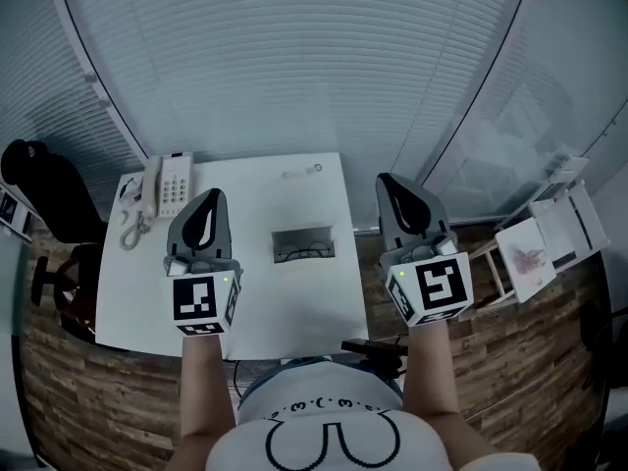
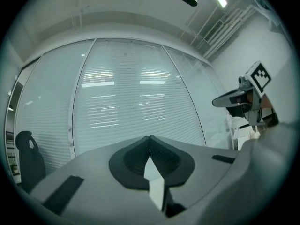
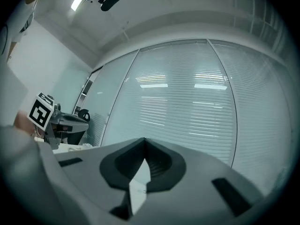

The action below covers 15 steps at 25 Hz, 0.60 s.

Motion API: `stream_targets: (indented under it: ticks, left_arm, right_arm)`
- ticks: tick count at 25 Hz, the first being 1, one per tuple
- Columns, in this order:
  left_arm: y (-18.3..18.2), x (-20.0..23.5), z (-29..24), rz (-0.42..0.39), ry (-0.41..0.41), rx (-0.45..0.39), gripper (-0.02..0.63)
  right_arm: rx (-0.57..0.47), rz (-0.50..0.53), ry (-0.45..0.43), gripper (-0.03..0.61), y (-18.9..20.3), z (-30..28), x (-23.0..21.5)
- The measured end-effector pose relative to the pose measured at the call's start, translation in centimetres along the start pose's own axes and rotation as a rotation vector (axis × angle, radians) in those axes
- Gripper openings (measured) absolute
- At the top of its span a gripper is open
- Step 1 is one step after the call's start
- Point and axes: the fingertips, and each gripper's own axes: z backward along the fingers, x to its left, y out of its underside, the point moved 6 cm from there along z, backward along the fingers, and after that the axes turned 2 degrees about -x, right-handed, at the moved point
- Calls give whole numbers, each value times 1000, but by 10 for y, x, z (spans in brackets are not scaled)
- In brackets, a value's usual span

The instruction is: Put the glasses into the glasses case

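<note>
White table point(image 1: 265, 302) w/ a bare top, seen from above; wood-pattern floor point(image 1: 88, 400) round it, and shut blinds point(image 1: 294, 57) over a glass wall beyond the table's far edge. Black chair point(image 1: 49, 189) off the left edge, white rack point(image 1: 549, 229) w/ papers off the right. Desk phone point(image 1: 167, 186) at the far-left corner, handset cord trailing toward the left edge. Glasses case point(image 1: 303, 235) lies open approx. mid-table, a bit right of centre, long axis parallel to the near edge. Thin dark frame inside it, prob. the glasses point(image 1: 299, 254), lying along the same axis on the case's near side; can't tell which way the lenses face. Small pale item point(image 1: 302, 173) near the far edge, too faint to name. L gripper point(image 2: 149, 139) is held up over the table's left half, pointing level at the blinds, jaws together w/ nothing between. R gripper point(image 3: 143, 142) is up just off the right edge, also level, jaws pressed together, empty. Both are well above the case, neither touching it.
</note>
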Motion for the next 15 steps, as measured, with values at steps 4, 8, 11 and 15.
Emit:
stream_targets:
  ticks: [4,8,11,15]
  left_arm:
    - [-12,2,-1,23,-24,-28,17]
    - [-16,1,1,24,-32,-38,17]
    - [-18,1,3,26,-40,-41,17]
    - [-20,0,4,30,-47,-46,17]
  right_arm:
    - [9,-2,-20,11,1,2,0]
    - [20,12,-29,9,-1,3,0]
    - [17,21,-37,9,-4,3,2]
    - [24,21,-31,9,-3,7,1]
